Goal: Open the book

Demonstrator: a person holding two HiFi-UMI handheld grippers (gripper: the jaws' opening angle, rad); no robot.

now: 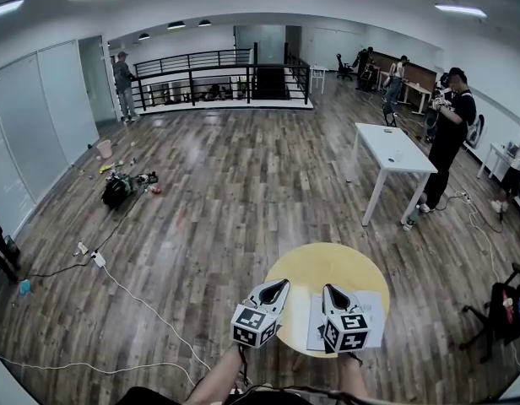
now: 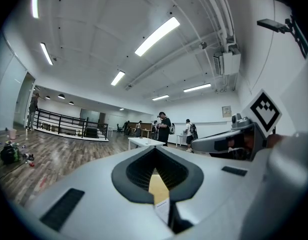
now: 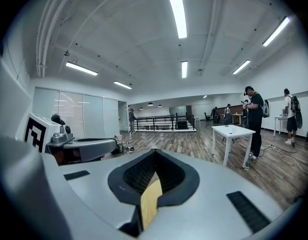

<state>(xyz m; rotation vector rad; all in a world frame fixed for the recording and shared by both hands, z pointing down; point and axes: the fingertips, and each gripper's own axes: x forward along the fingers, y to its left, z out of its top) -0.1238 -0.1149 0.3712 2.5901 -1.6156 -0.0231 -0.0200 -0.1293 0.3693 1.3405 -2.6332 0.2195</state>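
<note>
Guessing the main risk is me shoving the book across the round yellow table or creasing a page, since my left tongs and right tongs are both pinched together on nothing. Book lies flat by the table's near rim, under the right tongs. Both hover side by side, roughly level, right tipped slightly down.
</note>
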